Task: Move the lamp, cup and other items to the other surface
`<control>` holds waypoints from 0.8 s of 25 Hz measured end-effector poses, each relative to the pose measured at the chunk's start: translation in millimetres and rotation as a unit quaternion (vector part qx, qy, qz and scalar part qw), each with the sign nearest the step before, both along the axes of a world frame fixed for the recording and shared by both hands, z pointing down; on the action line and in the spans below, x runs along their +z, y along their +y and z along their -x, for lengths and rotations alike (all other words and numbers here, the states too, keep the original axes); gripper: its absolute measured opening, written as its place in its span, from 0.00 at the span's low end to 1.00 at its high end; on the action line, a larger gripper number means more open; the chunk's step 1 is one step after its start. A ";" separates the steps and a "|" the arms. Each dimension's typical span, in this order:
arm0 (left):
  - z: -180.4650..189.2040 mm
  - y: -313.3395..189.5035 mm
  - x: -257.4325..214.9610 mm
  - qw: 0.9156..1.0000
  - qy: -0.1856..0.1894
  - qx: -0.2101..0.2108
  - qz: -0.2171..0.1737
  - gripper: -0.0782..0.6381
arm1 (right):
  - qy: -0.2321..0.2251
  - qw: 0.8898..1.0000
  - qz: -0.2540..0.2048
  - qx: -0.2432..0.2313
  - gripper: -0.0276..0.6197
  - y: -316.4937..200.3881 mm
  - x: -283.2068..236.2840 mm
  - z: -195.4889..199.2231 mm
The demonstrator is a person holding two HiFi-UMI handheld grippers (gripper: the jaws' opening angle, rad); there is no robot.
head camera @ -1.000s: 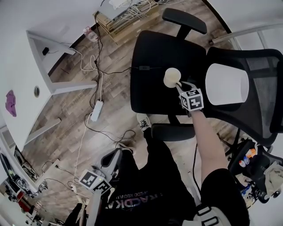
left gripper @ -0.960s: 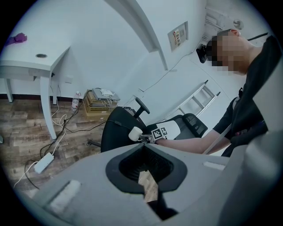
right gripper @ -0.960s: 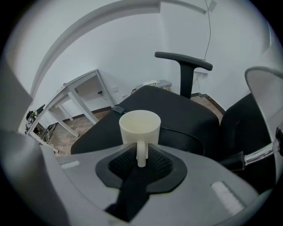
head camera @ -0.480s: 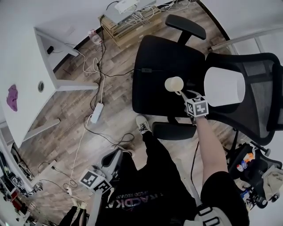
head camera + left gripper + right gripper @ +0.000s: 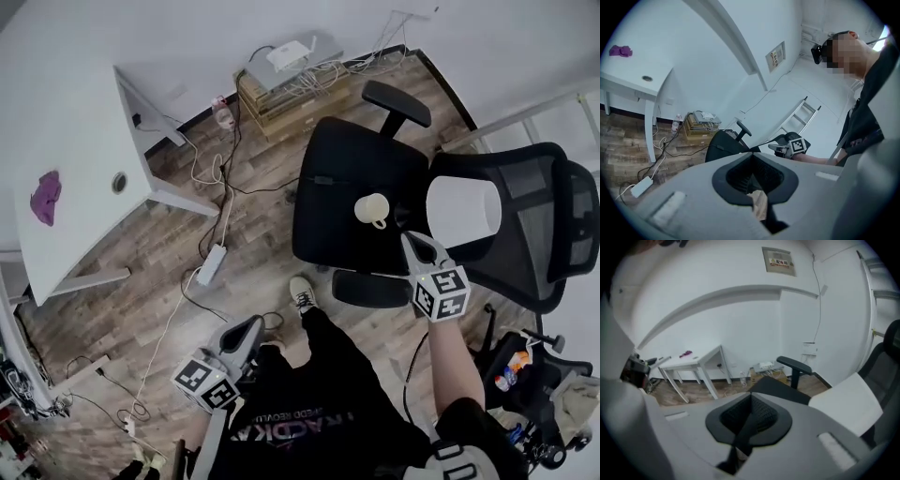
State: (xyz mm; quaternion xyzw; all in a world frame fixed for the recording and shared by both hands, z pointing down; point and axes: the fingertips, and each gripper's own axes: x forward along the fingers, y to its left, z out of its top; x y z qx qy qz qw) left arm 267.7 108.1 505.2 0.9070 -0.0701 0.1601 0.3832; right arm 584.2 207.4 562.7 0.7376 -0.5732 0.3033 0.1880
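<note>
Chair seat [image 5: 342, 173]: cup [image 5: 372, 208] just beyond right gripper [image 5: 411, 241]

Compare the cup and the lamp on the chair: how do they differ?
Size: the lamp is far bigger than the cup. Colour: the cup is cream, the lamp white. Pose and place: the cup stands mid-seat, mouth up, with its handle showing; the lamp sits by the mesh backrest, with only its shade visible. Shared: both rest on the black chair.
</note>
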 end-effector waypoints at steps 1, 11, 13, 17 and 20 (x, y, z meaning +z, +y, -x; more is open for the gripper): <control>3.7 -1.6 -5.0 1.000 0.004 -0.002 -0.004 0.11 | -0.019 0.999 -0.029 -0.016 0.05 -10.0 -18.4 22.9; 61.1 -26.3 -36.2 0.996 0.046 -0.064 -0.049 0.11 | -0.156 0.953 -0.141 -0.220 0.05 -96.2 -95.0 253.4; 81.3 -28.6 -42.1 0.995 0.054 -0.071 -0.054 0.11 | -0.180 0.944 -0.130 -0.244 0.05 -99.4 -89.8 297.3; 123.6 -38.0 -51.5 0.992 0.054 -0.095 -0.070 0.11 | -0.214 0.925 -0.129 -0.288 0.05 -111.5 -94.4 363.9; 150.8 -46.2 -56.4 0.986 0.052 -0.132 -0.086 0.11 | -0.220 0.909 -0.138 -0.325 0.05 -122.6 -103.4 395.9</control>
